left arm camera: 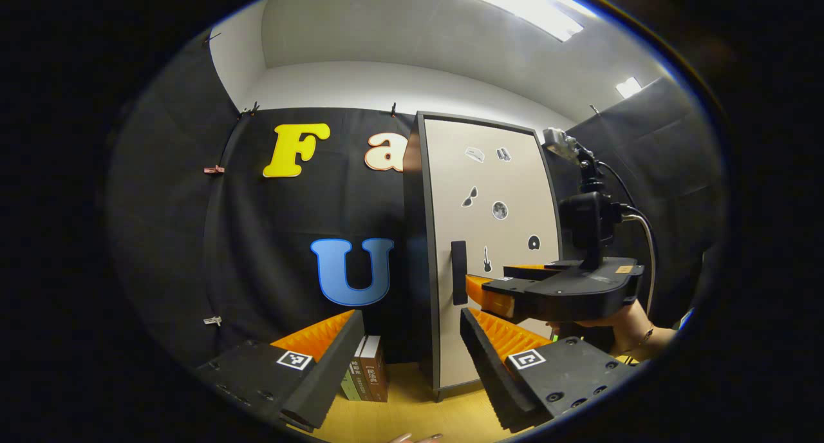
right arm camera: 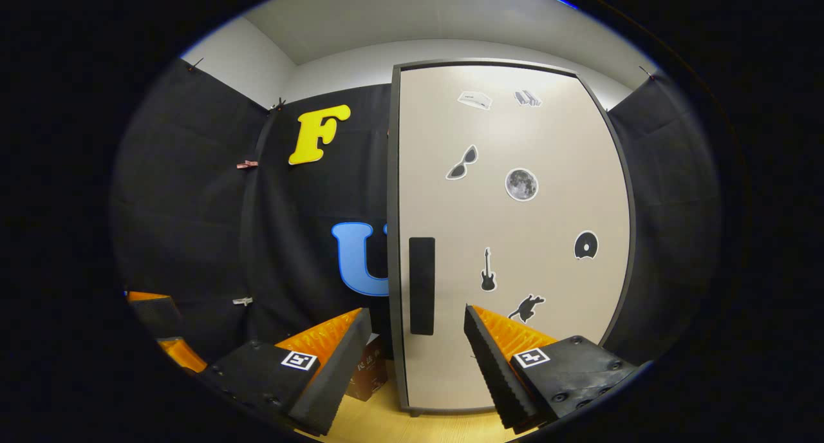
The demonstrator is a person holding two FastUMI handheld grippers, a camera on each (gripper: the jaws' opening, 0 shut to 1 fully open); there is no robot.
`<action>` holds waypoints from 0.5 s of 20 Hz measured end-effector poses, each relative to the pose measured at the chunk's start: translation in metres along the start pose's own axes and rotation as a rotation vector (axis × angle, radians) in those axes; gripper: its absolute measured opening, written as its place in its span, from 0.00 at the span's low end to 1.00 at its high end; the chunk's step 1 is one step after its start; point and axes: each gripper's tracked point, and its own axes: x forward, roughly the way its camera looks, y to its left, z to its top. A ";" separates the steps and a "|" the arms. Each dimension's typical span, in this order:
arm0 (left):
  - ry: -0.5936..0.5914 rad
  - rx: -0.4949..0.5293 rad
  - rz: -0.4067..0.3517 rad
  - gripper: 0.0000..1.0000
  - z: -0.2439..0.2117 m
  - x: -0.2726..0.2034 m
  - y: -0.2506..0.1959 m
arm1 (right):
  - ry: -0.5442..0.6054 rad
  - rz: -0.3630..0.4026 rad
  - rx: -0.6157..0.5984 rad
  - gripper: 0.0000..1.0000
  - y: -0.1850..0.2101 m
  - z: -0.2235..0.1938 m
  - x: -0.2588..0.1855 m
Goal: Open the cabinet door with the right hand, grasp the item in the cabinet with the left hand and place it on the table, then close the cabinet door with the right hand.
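— Looking at the tall beige cabinet door (right arm camera: 515, 237) with its dark frame and small stickers, I'd say it is fully closed, so the item behind it is hidden and I cannot tell what it is.

— And the right gripper (right arm camera: 417, 359)?

— Its jaws stand wide apart with nothing between them, pointed at the black upright bar handle (right arm camera: 421, 286) near the door's left edge. In the left gripper view that same tool (left arm camera: 499, 292) hangs just in front of the door beside the handle (left arm camera: 458, 272), held by a hand (left arm camera: 627, 324).

— The left gripper (left arm camera: 412, 366)?

— Jaws also spread wide, holding nothing, waiting low over the pale wooden worktop (left arm camera: 412, 417), back from the door.

— What could go wrong?

— The handle is narrow and sits close to the door's edge; if the jaws close off-centre, one finger may catch the frame or slip off the bar, and the pull would then fail or jerk the cabinet. I'd also watch the brown and green upright books (left arm camera: 368, 369) standing just left of the cabinet: a door swinging wide, or the left gripper coming in early, could knock them over.
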 end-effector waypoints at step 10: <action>0.051 -0.046 -0.015 0.94 -0.023 0.006 0.028 | 0.031 -0.105 -0.022 0.84 0.001 -0.021 0.065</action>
